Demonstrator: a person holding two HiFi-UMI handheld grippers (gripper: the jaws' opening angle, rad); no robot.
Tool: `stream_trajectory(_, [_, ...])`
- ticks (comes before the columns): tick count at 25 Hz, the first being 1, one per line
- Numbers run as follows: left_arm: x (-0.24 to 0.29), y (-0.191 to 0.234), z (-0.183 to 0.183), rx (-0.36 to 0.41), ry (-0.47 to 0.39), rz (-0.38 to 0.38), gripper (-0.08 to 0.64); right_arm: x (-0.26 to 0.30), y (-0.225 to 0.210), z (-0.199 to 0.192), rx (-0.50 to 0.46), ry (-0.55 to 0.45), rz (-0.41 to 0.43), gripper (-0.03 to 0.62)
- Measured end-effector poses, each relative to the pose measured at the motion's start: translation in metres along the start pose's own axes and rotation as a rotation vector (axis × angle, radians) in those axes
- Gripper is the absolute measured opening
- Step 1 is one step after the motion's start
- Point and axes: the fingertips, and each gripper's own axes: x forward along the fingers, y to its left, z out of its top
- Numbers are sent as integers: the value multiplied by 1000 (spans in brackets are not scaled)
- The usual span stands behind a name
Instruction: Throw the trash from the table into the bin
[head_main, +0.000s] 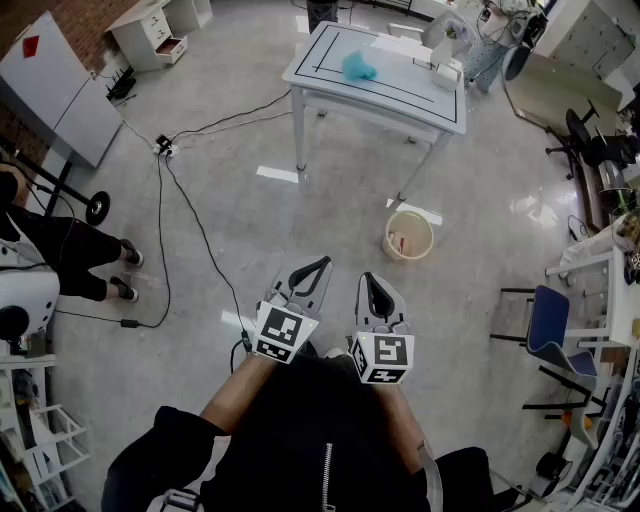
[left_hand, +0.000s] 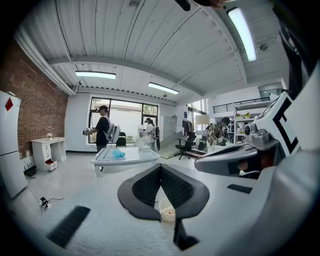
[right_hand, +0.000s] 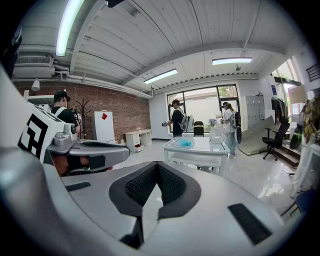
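Jaws on left gripper (head_main: 318, 266) and right gripper (head_main: 373, 283) are closed, empty; I'd step up to the surface (head_main: 400, 88), open 1 over blue trash (head_main: 358, 68).

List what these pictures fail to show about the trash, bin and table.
- Blue trash: too small in every view to tell its material.
- Bin: contents too small in the head view; left claw covers part of it in the left gripper view.
- White items on the table: too small to identify.
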Motion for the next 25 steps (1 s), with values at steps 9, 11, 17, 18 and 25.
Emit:
stream_trajectory(9, [0, 2, 0, 1, -4, -2, 5, 0, 7, 8, 31, -54, 34, 9])
stream_trajectory(11, [1, 2, 2, 3, -4, -6, 5, 0, 7, 9, 25, -55, 31, 9])
stream_trajectory(17, [2, 2, 2, 6, -6, -17, 5, 1, 8, 9, 32, -51, 26, 9])
stream_trajectory(18, [3, 2, 2, 7, -5, -18, 5, 2, 8, 9, 33, -52, 27, 9])
stream_trajectory(25, [3, 5, 2, 17, -7, -24, 5, 5, 14, 11, 39, -58, 39, 9])
